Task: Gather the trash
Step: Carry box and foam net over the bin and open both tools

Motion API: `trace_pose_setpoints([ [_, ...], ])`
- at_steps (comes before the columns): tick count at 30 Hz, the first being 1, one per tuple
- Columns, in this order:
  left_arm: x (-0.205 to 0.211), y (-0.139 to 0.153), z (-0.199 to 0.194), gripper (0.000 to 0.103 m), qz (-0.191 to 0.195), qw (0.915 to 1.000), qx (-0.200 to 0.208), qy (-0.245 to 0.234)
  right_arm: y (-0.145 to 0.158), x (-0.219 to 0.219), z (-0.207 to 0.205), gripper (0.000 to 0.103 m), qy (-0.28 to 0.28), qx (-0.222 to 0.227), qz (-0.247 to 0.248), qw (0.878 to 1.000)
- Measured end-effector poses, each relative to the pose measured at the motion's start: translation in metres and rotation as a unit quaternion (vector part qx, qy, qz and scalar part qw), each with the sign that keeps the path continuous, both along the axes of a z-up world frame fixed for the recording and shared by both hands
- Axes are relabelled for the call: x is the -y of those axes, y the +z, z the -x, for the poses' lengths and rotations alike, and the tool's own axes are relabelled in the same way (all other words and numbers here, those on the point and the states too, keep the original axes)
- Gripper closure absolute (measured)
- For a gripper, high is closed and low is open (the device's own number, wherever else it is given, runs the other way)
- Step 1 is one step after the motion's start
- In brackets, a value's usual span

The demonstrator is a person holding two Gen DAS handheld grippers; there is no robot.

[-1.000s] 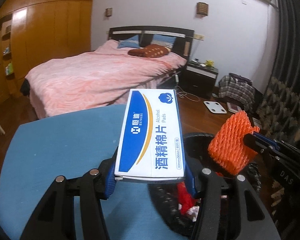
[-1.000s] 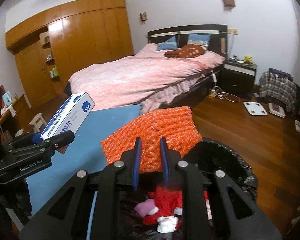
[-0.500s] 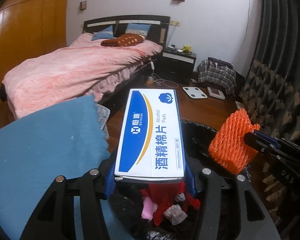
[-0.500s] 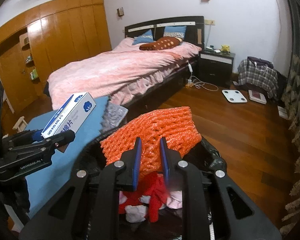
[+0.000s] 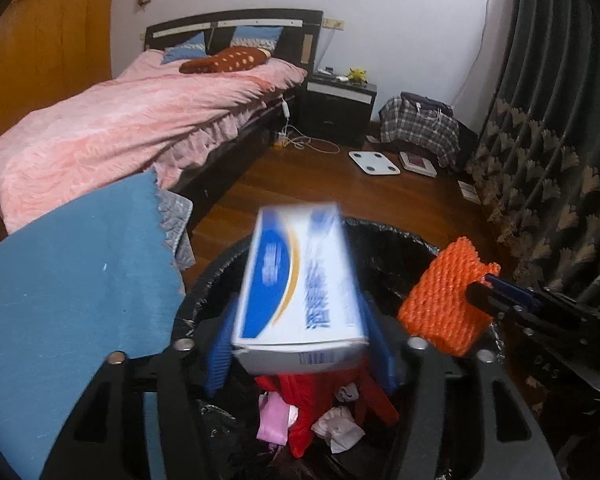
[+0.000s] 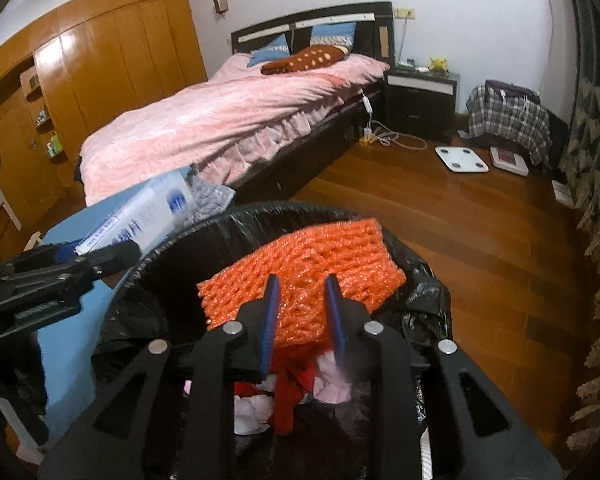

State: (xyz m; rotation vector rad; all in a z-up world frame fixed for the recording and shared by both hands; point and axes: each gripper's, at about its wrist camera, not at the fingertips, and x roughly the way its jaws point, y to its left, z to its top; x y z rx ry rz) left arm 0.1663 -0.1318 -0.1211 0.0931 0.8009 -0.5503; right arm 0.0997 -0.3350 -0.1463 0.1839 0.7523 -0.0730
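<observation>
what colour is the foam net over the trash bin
Bright orange foam net, clearest in the right wrist view, above the bin.

Wood floor [image 6: 480, 240] carries black-lined trash bin [image 6: 428, 276], white bathroom scale [image 6: 462, 159] and second flat scale [image 6: 509, 160] by plaid bag [image 6: 508, 118], cable [image 6: 404, 140] near nightstand [image 6: 422, 106], bed [image 6: 228, 120]. Blue-covered table [image 5: 72, 280] at bin's left edge, bare.

both units share one build: the left gripper [image 5: 300, 344] and right gripper [image 6: 302, 316] have matte black angular frames, ribbed blue finger pads [image 5: 218, 352], and silver round pivot screws [image 6: 233, 328].
</observation>
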Motion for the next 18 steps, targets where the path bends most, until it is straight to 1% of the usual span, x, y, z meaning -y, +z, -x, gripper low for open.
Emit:
trace_pose_setpoints([
  [1,-0.001,0.0,0.0,0.032,0.001,1.0,0.0,0.0,-0.002,0.0,0.001,0.072,-0.002,-0.002,0.0,1.0],
  [2,-0.001,0.0,0.0,0.031,0.001,1.0,0.001,-0.001,-0.005,0.001,0.001,0.069,-0.004,-0.005,-0.001,1.0],
  [4,-0.003,0.001,0.0,0.029,-0.001,1.0,0.001,-0.001,-0.006,0.001,0.001,0.061,-0.007,-0.007,-0.001,1.0],
  [6,-0.006,0.003,-0.001,0.026,-0.001,1.0,0.002,0.002,-0.007,0.001,0.002,0.042,-0.01,-0.006,0.001,1.0],
  [7,-0.009,0.005,-0.001,0.023,-0.001,1.0,0.004,0.004,-0.006,0.001,0.002,0.039,-0.011,-0.005,0.002,1.0],
  [8,-0.011,0.006,0.0,0.02,-0.001,1.0,0.006,0.007,-0.005,0.0,0.002,0.034,-0.011,-0.005,0.004,1.0],
  [9,-0.013,0.008,0.0,0.017,-0.002,0.9999,0.009,0.01,-0.004,-0.001,0.002,0.023,-0.012,-0.005,0.006,1.0],
  [10,-0.017,0.011,0.002,0.014,-0.003,0.9998,0.013,0.016,-0.001,0.001,0.001,0.017,-0.013,-0.004,0.006,1.0],
  [14,-0.034,0.019,0.007,0.006,0.003,0.9992,0.019,0.034,0.012,-0.004,0.006,0.01,-0.005,0.005,-0.005,1.0],
  [18,-0.052,0.03,0.015,0.006,0.005,0.998,0.021,0.059,0.028,-0.009,0.01,0.007,-0.002,0.009,-0.019,1.0],
])
